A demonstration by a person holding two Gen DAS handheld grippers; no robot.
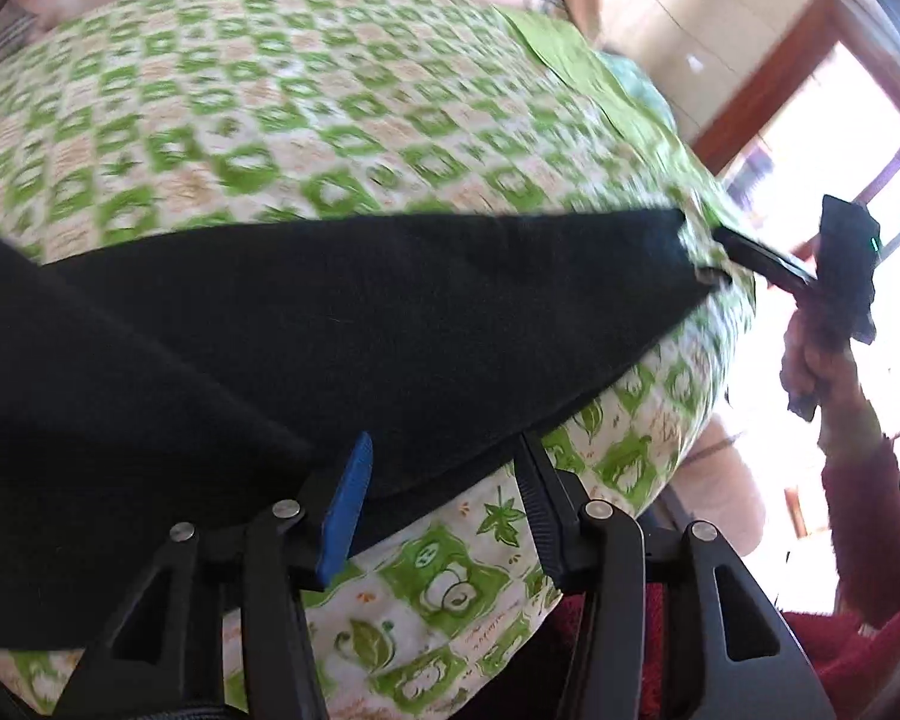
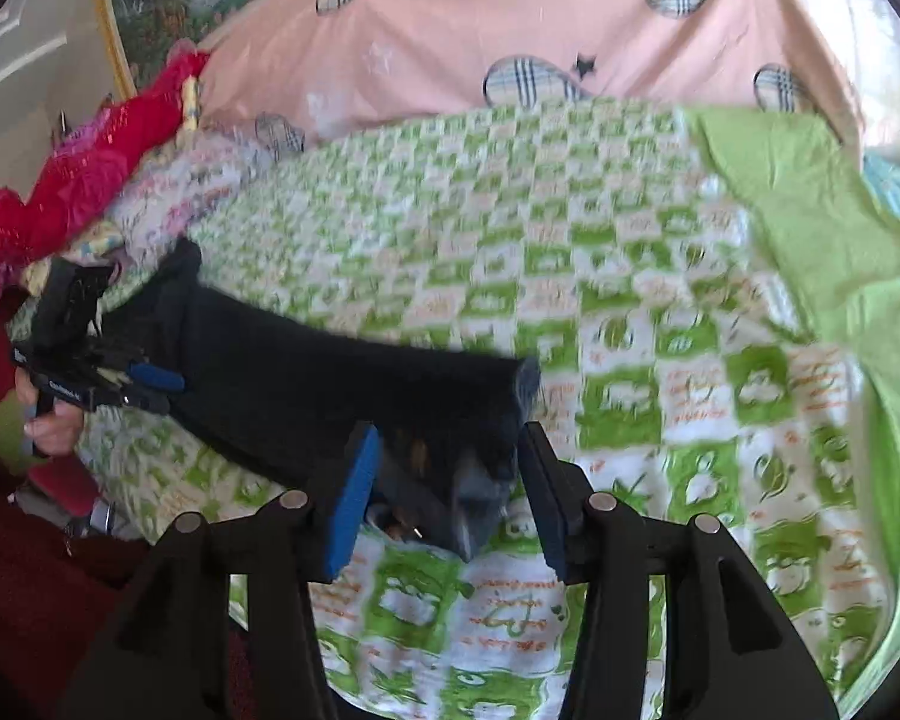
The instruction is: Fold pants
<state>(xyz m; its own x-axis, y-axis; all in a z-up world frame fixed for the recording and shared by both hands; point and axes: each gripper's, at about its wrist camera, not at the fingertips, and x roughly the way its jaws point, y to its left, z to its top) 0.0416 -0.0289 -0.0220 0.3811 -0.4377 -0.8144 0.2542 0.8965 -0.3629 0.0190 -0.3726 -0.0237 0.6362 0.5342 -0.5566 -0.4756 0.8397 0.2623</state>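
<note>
Though low, jaws apart over pants (image 1: 330,324).

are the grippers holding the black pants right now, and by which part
Nothing is gripped: left gripper and right gripper stand open around edges of the black pants.

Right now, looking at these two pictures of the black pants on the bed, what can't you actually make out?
- Left wrist view: the pants run off the left edge, so their full shape is cut off.
- Right wrist view: the pants' near end, between the right gripper, is blurred; waistband or hem, I cannot tell.
- Both views: the green checked sheet is smeared; its orange print is unreadable.
- Right wrist view: the left gripper is small and blurred.
</note>
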